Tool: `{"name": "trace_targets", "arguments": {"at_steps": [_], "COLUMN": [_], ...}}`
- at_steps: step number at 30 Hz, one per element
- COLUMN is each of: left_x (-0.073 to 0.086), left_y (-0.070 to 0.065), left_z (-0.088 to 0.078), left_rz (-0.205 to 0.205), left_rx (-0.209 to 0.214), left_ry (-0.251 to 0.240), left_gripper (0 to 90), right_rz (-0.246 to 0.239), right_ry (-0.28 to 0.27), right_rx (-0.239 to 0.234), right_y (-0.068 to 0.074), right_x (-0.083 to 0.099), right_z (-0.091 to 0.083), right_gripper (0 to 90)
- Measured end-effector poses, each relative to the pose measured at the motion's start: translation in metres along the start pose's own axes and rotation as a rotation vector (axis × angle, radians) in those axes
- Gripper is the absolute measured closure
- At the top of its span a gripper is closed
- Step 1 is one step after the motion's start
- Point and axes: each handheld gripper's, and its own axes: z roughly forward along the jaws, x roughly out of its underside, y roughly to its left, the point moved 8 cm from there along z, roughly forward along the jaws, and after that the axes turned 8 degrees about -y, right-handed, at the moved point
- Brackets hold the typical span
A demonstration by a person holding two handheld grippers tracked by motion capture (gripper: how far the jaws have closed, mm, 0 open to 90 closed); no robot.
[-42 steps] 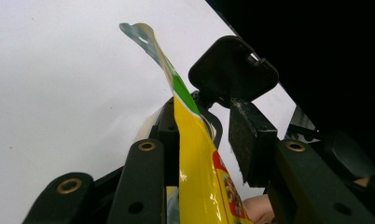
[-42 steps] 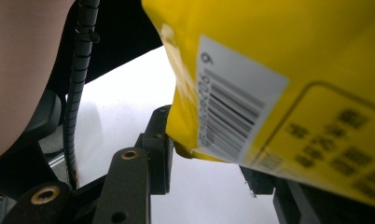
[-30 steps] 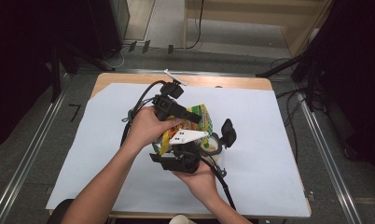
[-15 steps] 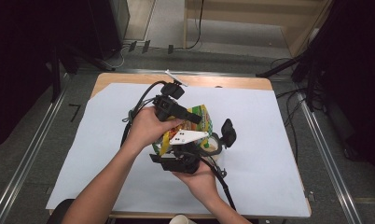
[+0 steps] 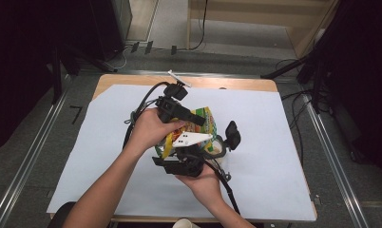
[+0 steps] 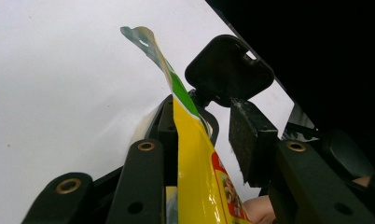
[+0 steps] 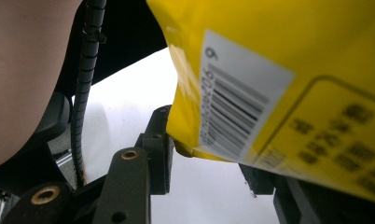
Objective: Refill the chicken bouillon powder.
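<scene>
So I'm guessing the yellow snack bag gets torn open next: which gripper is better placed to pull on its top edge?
Probably the left gripper: the flat sealed top of the yellow plastic snack bag runs up between its jaws. The right gripper sits at the barcode end, better suited to steadying.

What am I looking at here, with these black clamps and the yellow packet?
A person holds a hand-worked two-jaw clamp in each hand: the left gripper and the right gripper. One camera looks down on the table, which is covered with white paper. Two more cameras ride on the clamps and look along their black jaws. Between the clamps is a yellow snack bag, lifted above the paper. Its edge runs between the left jaws; its barcode side sits at the right jaws. Whether either clamp truly pinches it is unclear.
</scene>
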Motion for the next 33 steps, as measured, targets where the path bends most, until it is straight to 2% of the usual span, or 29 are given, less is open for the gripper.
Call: {"name": "trace_targets", "arguments": {"at_steps": [11,19,33], "left_x": [0.0011,0.0011,0.0012], "left_y": [0.0017,-0.0010,-0.0008], "left_z": [0.0017,0.0014,0.0019], "left_rz": [-0.009,0.003,-0.001], "left_rx": [0.001,-0.006,-0.003], "left_ry": [0.013,0.011,0.014], "left_gripper": [67.0,66.8,66.9], "right_rz": [-0.001,0.008,0.001], "right_ry": [0.005,-0.003,-0.005], "right_rx": [0.000,0.003,0.009], "right_y": [0.0007,0.0020,0.0013], "right_x": [0.0015,0.0010,0.0016], "right_z": [0.0010,0.0004,0.0004], "right_gripper": [61.1,60.2,61.2]}}
